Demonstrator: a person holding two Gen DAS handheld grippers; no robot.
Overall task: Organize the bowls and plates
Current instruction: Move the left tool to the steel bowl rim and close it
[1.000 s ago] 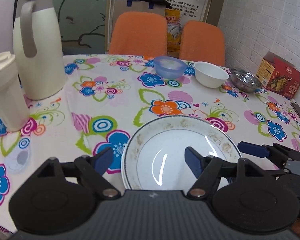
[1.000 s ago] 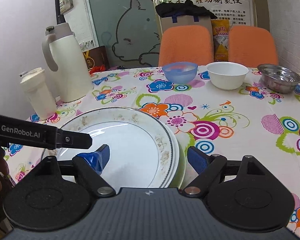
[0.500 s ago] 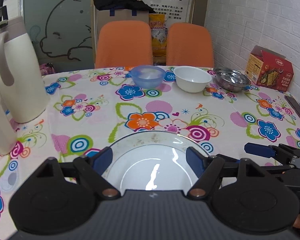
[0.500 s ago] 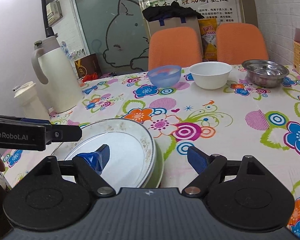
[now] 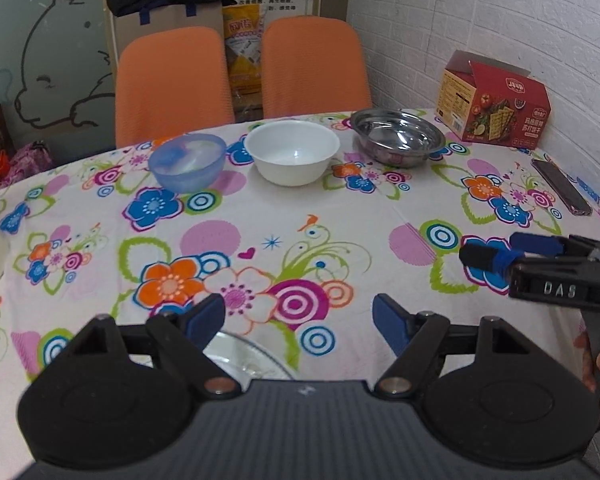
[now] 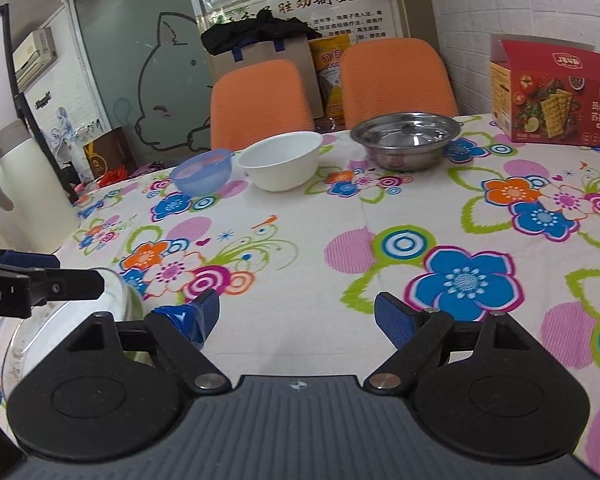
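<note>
The left gripper [image 5: 298, 322] has its blue-padded jaws spread wide with nothing between them, poised above the flowered tablecloth [image 5: 340, 216]; the rim of a white plate with a patterned border [image 5: 244, 356] shows just under its left finger, mostly hidden by the gripper body. The right gripper [image 6: 296, 316] also stands with jaws apart and empty, and the same plate [image 6: 60, 320] lies at its lower left, beneath the other tool's tip. Well apart from both, along the far edge of the table, three bowls sit in a row: a translucent blue plastic bowl [image 5: 187, 161], just beside it a white round bowl [image 5: 292, 152], then a shiny steel bowl [image 5: 398, 136] slightly separated. A red cardboard snack box [image 5: 494, 106] stands by the white brick wall, and a dark flat phone-like slab [image 5: 562, 192] lies near the right table edge.
</note>
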